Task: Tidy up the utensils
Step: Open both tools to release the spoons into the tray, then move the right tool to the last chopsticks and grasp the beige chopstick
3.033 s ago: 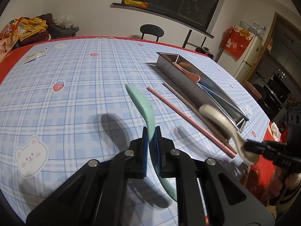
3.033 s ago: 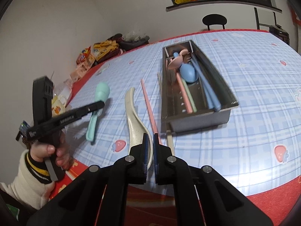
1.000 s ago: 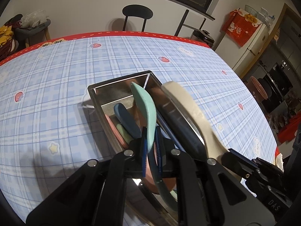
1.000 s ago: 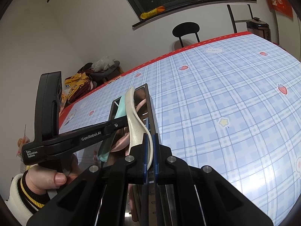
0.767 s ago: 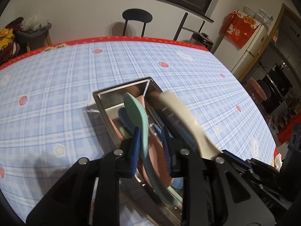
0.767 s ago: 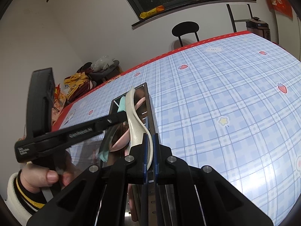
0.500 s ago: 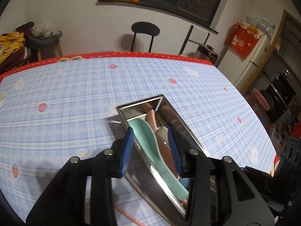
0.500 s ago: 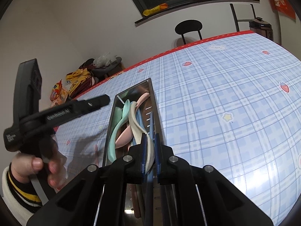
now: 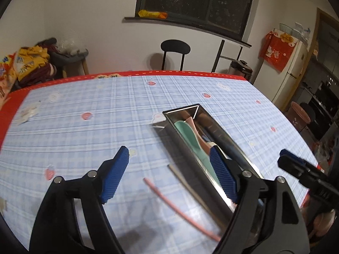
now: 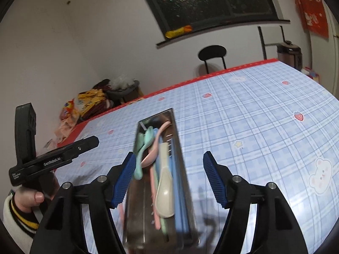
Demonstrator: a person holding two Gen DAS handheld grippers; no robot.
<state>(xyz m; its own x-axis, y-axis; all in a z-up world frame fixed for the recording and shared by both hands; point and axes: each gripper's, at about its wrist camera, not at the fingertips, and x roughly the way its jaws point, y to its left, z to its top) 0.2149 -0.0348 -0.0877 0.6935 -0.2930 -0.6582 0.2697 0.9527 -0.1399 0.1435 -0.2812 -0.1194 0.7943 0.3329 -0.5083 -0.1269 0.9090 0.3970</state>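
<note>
A long metal tray (image 10: 179, 148) lies on the blue checked tablecloth. In it lie a cream spoon (image 10: 164, 190), a mint spoon (image 10: 144, 148), a pink spoon (image 10: 152, 152) and blue chopsticks (image 10: 179, 192). My right gripper (image 10: 169, 158) hovers over the tray's near end, jaws opening, nothing between its pads. My left gripper (image 9: 168, 154) hangs left of the tray (image 9: 214, 124), jaws opening and empty; the mint spoon (image 9: 186, 131) rests inside. A pink chopstick (image 9: 180, 207) and a darker chopstick (image 9: 180, 175) lie on the cloth beside the tray.
A hand (image 10: 31, 196) holds the left gripper (image 10: 93, 143) left of the tray. The right gripper (image 9: 296, 167) shows at the right edge. Beyond the table's red border (image 9: 169, 73) stand a black chair (image 9: 174, 48), a stool with snack bags (image 9: 31, 63) and a rice cooker (image 9: 240, 67).
Both grippers opened and let go of their spoons: the mint and the cream spoon now lie in the tray. Both grippers drew back and up from it.
</note>
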